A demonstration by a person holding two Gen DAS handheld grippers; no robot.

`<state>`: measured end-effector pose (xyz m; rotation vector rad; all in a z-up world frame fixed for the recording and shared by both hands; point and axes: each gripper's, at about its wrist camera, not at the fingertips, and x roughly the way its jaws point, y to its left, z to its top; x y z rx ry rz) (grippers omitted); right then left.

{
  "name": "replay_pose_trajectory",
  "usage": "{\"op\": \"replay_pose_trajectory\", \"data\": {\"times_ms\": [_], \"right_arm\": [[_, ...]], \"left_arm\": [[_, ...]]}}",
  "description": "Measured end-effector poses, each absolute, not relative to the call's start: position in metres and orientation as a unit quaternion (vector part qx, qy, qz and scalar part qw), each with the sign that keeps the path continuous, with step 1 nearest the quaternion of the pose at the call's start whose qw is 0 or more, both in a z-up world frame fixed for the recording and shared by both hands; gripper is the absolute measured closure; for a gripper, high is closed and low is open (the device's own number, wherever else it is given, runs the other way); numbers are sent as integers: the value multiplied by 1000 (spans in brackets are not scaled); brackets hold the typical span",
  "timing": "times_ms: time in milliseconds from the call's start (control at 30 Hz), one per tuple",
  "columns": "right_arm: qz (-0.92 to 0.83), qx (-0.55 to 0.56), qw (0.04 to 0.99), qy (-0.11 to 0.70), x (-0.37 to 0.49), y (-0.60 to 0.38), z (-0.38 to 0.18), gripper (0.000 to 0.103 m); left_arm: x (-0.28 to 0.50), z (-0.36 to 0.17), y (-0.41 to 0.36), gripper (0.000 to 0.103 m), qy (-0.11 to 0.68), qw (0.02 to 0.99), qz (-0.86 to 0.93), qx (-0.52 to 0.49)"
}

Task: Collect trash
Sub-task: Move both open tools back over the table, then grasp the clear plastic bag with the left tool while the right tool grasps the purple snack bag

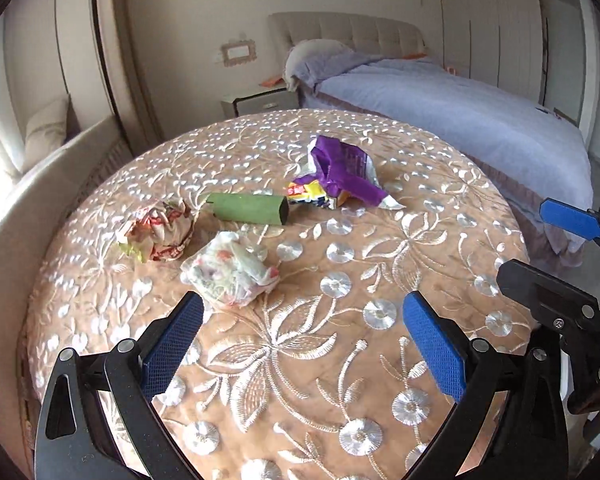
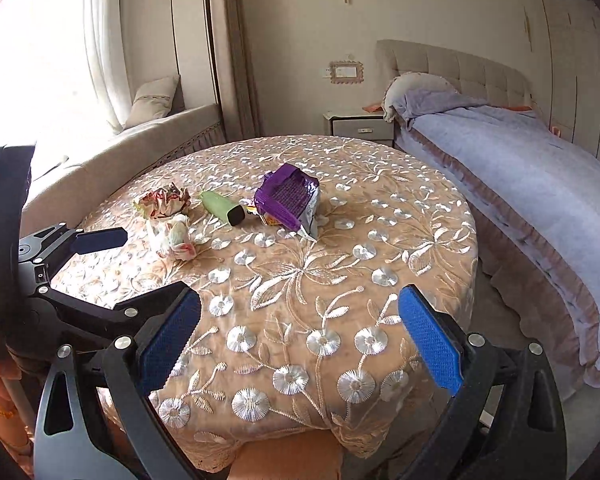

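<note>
Several pieces of trash lie on a round table with an embroidered peach cloth (image 1: 380, 240): a crumpled white floral wrapper (image 1: 230, 274), a crumpled red-and-white wrapper (image 1: 156, 230), a green tube (image 1: 250, 209) and a purple snack bag (image 1: 338, 172). My left gripper (image 1: 302, 318) is open and empty, just short of the white wrapper. My right gripper (image 2: 300, 312) is open and empty over the table's near edge. The right wrist view shows the white wrapper (image 2: 174, 238), red-and-white wrapper (image 2: 162, 202), tube (image 2: 222, 208) and purple bag (image 2: 290, 198) farther off.
A bed with a blue cover (image 2: 540, 200) stands right of the table. A nightstand (image 2: 360, 126) is behind it. A cushioned window bench (image 2: 140, 140) runs along the left. The left gripper shows in the right wrist view (image 2: 100, 240); the right gripper shows in the left wrist view (image 1: 568, 220).
</note>
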<state>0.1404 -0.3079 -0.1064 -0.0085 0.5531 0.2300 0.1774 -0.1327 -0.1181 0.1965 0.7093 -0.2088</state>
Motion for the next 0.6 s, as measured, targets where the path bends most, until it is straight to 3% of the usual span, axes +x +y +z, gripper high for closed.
{"op": "replay_pose_trajectory", "data": {"times_ms": [200, 600], "right_arm": [[96, -17, 951, 293, 182, -280, -107, 5], [81, 63, 932, 347, 282, -274, -111, 5]], "left_arm": [[215, -131, -89, 5, 391, 917, -73, 18], [263, -145, -85, 5, 419, 907, -49, 10]]}}
